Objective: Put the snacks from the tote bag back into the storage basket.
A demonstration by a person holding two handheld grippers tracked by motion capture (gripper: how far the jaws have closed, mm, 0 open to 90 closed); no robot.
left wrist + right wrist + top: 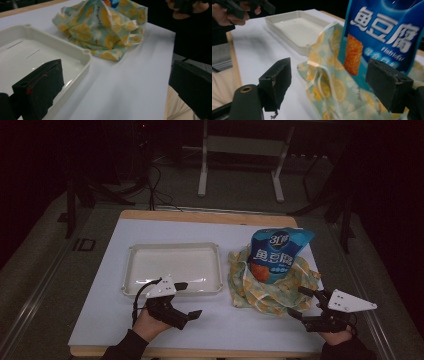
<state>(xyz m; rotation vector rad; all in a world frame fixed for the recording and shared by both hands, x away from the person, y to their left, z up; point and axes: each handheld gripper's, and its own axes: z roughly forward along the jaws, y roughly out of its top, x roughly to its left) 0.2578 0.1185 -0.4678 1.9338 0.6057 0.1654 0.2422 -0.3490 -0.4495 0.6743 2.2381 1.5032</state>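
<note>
On the right side of the counter (pixel 100 320), a blue snack bag (pixel 274 255) is standing upright inside a rumpled lemon-print cloth bag (pixel 260 292), just right of an empty white tray (pixel 172 269). Both grippers are hovering at the near edge, touching nothing.

That snack bag is looking puffy and light, with a glossy film skin that will likely be slippery and crinkle under a squeeze, so a hard pinch on the belly is probably risking crushed contents. Its flat top seam is looking like the safest place to take hold. The cloth bag is soft and floppy, likely sagging wherever it is lifted, and its pale drawstring (pixel 322 75) and open rim are offering a grip for holding the mouth steady.

The right gripper (pixel 306 304) is sitting just near of the cloth bag, its fingers (pixel 275 82) spread wide and framing the snack bag without contact. The left gripper (pixel 186 300) is waiting near the tray's near rim, its fingers (pixel 40 90) also wide apart, holding nothing.
</note>
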